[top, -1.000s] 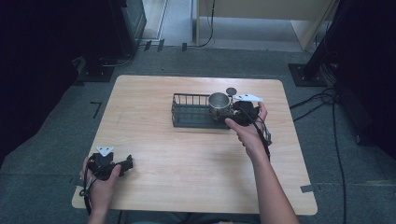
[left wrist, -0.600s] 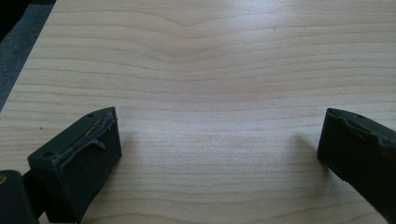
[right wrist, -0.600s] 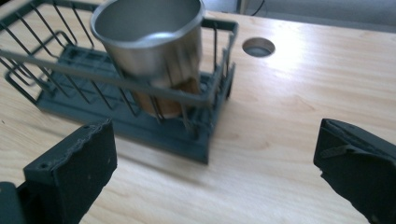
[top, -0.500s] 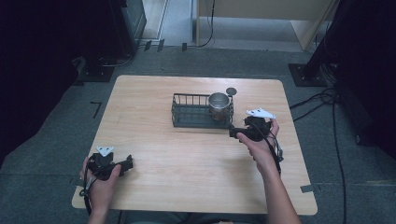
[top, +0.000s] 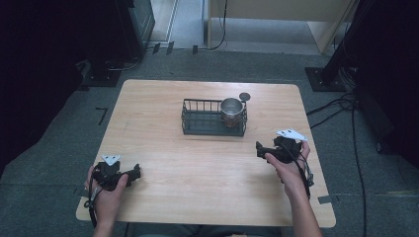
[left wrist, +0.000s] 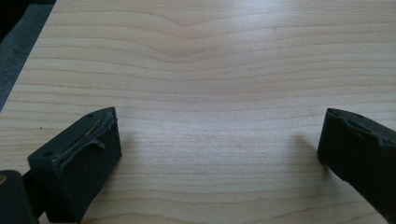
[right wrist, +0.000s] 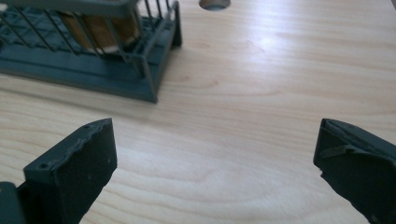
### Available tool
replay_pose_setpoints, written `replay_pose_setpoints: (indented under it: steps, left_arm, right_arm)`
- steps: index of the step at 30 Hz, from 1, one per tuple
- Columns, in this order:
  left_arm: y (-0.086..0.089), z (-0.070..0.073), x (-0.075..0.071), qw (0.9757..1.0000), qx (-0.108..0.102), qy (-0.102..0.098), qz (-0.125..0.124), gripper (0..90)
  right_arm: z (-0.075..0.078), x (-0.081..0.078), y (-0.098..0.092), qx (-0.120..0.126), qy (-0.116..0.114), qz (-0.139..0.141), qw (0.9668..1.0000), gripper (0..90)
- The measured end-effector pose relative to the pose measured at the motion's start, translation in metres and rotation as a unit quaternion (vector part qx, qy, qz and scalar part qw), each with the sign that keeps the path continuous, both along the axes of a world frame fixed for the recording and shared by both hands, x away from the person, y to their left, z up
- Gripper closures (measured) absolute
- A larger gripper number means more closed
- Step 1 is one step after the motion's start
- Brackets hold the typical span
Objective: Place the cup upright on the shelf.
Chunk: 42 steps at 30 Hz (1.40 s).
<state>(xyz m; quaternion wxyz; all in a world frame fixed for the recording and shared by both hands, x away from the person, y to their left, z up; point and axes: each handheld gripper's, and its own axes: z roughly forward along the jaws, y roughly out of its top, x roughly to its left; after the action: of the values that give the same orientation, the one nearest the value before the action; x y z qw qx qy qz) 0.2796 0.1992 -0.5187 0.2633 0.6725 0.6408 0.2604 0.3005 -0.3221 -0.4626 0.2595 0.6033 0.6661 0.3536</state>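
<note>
A dark wire basket (top: 205,121) stands in the middle of the wooden table (top: 163,98). A shiny metal cup (top: 231,109) sits upright in its right end. My right gripper (top: 259,147) hovers over the table to the near right of the basket, open and holding nothing. In the right gripper view its jaws (right wrist: 215,158) stand wide apart, with the basket's corner (right wrist: 154,70) and the cup (right wrist: 100,30) ahead at upper left. My left gripper (top: 134,173) rests near the front left edge, open; bare wood lies between its jaws (left wrist: 219,154).
A small dark round spot (top: 244,96) marks the table just behind the basket's right end, and it shows as a round spot (right wrist: 214,3) in the right gripper view. Cables (top: 341,106) and dark equipment stand on the floor around the table.
My right gripper has drawn back from the cup in the basket toward the near right of the table. The cup stays in the basket. The left gripper has not moved.
</note>
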Motion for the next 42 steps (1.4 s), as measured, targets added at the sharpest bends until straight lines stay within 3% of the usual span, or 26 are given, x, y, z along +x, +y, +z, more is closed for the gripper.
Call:
replay_pose_setpoints:
  steps: [17, 42]
  left_arm:
    - [0.0, 0.0, 0.0, 1.0, 0.0, 0.0, 0.0, 0.0]
    - [0.0, 0.0, 0.0, 1.0, 0.0, 0.0, 0.0, 0.0]
  right_arm:
    - [-0.029, -0.033, -0.035, -0.001, 0.025, -0.036, 0.999, 0.0]
    - [-0.058, -0.067, -0.074, -0.02, 0.057, -0.072, 0.9955, 0.0]
